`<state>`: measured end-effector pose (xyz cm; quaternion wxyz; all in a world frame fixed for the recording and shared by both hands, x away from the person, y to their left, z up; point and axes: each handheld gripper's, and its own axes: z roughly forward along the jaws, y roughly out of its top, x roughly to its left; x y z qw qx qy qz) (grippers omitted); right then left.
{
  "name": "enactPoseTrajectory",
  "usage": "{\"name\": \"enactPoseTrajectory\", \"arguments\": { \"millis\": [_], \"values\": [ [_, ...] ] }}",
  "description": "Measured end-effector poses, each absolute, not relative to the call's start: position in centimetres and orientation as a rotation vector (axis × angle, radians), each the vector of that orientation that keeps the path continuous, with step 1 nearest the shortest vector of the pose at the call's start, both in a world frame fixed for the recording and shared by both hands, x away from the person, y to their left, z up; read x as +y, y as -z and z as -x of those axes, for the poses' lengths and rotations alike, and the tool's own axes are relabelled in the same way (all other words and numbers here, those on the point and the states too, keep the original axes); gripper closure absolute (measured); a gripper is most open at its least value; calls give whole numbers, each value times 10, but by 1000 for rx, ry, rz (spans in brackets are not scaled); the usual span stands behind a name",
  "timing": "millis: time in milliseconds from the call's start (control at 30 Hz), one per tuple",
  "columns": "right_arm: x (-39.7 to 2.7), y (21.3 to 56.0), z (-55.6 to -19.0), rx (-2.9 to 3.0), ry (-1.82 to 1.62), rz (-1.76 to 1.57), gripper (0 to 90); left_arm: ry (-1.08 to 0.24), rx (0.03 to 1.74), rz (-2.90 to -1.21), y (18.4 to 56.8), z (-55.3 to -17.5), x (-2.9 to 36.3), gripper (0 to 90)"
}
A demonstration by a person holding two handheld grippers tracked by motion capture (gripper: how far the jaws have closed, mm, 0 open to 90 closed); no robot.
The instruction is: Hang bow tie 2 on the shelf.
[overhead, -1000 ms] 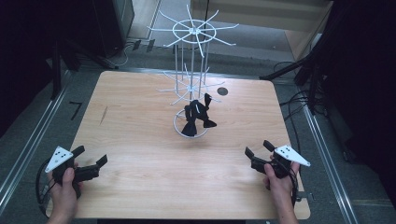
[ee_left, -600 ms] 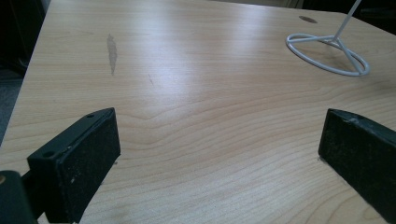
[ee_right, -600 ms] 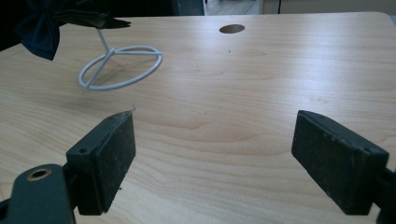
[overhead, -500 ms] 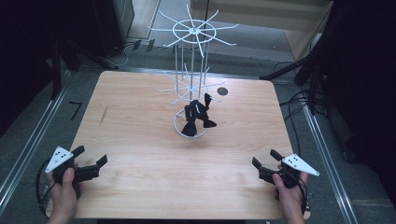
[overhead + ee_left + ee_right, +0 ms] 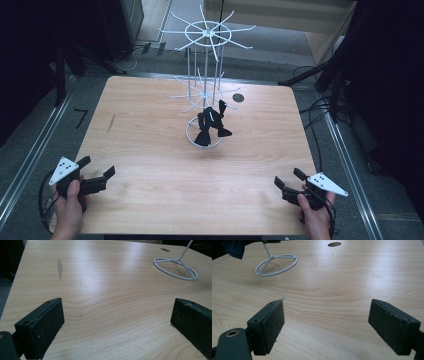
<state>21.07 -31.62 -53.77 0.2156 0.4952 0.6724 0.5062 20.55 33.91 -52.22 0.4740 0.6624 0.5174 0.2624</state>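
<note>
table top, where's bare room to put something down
Most of the table is bare: the wide strip between the left tool and right tool, and the left half beside the white wire rack. It is crowded only at the rack's ring base, where black items hang.

Lab-style recording bay: bare wooden table (image 5: 150, 130) on grey carpet, ringed by dark stands (image 5: 60, 70), metal floor rails (image 5: 345, 150) and loose cables (image 5: 320, 107); white wire rack (image 5: 206, 75) centred.

Black item (image 5: 211, 124) on rack (image 5: 206, 90) unidentifiable
</note>
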Motion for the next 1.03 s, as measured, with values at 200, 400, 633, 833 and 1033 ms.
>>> {"name": "enactPoseTrajectory", "arguments": {
  "millis": [200,400,633,833,1033],
  "values": [
    [-319,539,-205,1865,-1400,-1391,140,-641,1264,-1620,522,-206,339,0],
    [-324,540,-199,1851,-1387,-1428,140,-642,1264,-1621,522,-206,339,0],
    [-329,544,-198,1842,-1348,-1475,142,-642,1265,-1624,522,-206,339,0],
    [-333,546,-200,1831,-1314,-1505,144,-646,1260,-1629,522,-206,338,0],
    [-334,547,-201,1831,-1307,-1511,144,-644,1263,-1630,522,-206,338,0]
  ]
}}
